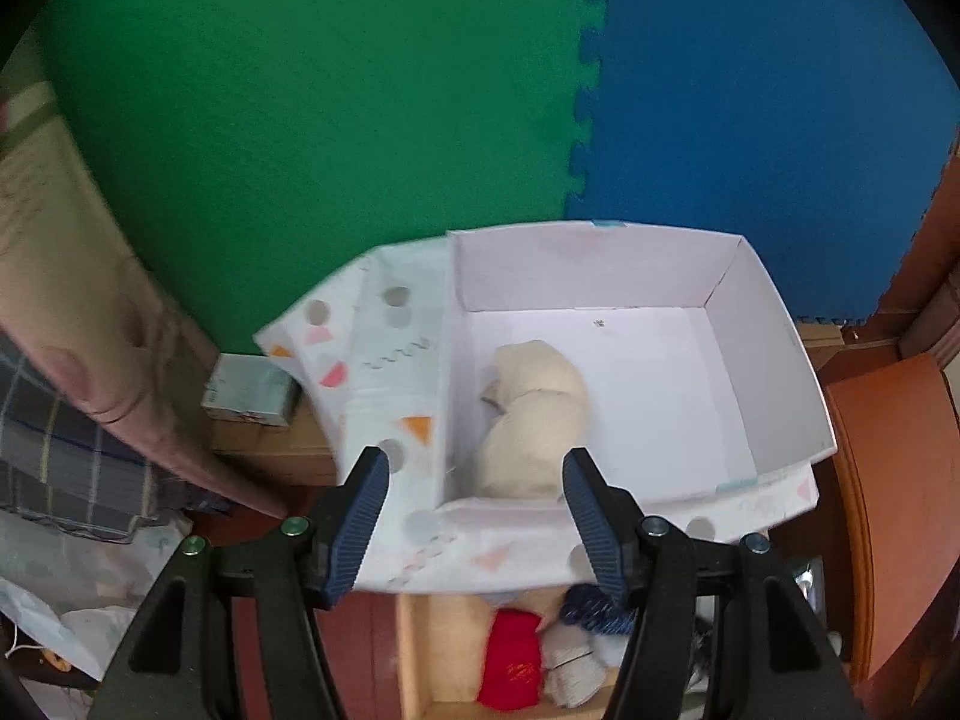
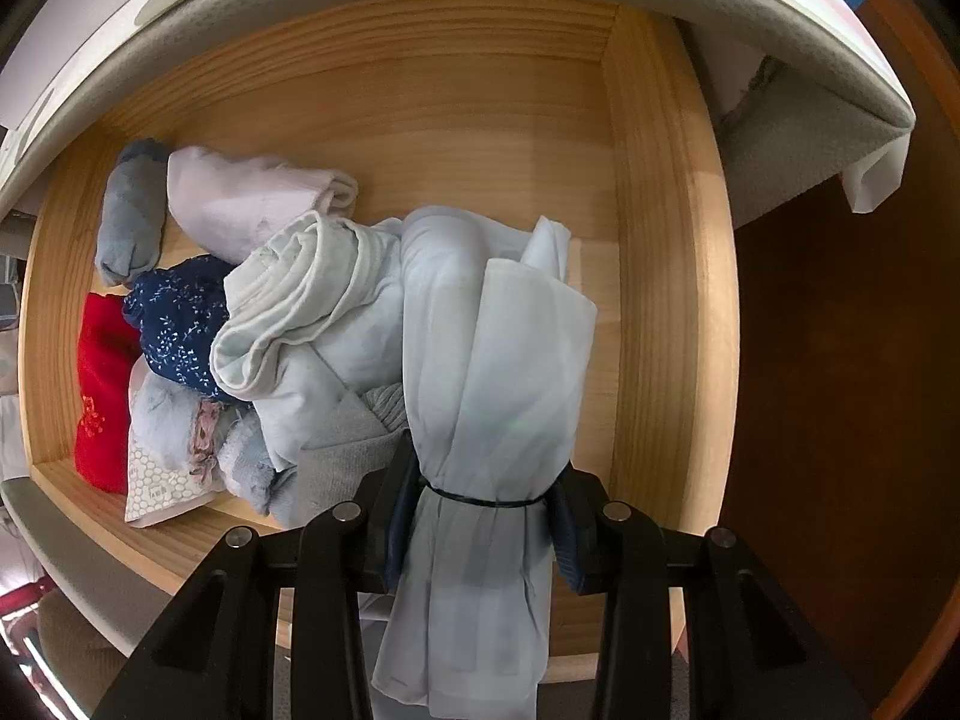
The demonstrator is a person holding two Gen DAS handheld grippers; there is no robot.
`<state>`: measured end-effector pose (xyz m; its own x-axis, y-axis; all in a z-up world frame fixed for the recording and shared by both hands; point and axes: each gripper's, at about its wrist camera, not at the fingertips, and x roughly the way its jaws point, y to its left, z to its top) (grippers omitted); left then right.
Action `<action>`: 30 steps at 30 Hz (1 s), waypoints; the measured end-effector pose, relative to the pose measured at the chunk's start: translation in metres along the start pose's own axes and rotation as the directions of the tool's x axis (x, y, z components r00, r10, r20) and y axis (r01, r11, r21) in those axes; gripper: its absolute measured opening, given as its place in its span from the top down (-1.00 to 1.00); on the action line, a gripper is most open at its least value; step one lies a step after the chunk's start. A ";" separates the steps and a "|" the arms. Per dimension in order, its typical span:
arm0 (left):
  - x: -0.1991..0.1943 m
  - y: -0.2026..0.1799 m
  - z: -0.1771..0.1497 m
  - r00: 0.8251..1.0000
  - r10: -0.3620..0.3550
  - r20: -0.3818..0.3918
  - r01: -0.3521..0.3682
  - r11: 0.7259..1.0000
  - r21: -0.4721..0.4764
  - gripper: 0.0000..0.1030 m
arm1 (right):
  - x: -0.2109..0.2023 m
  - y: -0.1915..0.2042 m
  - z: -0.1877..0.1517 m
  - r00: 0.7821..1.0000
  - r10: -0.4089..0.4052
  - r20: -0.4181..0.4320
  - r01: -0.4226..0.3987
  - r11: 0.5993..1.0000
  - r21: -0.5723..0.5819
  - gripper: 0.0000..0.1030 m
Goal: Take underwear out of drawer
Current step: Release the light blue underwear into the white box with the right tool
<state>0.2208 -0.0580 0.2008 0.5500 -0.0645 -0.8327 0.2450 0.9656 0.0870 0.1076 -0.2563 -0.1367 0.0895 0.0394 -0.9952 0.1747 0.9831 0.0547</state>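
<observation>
A cream rolled piece of underwear lies in the left part of a white open box. My left gripper hovers above and in front of it, open, with nothing between its fingers. Below the box is the wooden drawer, which holds several rolled garments: red, navy floral, grey-blue and white. My right gripper points down into the drawer, shut on a pale blue piece of underwear that hangs bunched between the pads.
The box rests on a patterned white lid above the drawer. Green and blue foam mats stand behind. A small carton and bedding lie at left; brown wooden furniture is at right.
</observation>
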 end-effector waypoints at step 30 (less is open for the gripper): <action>0.113 0.010 -0.239 0.978 0.034 -0.207 -0.073 0.980 -0.183 -0.23 | -0.135 -0.012 -0.021 0.984 0.146 0.100 -0.135 0.986 -0.102 0.33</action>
<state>0.0946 0.0050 -0.0229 0.3803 0.0217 -0.9246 0.0538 0.9975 0.0456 0.0728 -0.2694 -0.0048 0.2120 0.1639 -0.9634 0.0603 0.9818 0.1803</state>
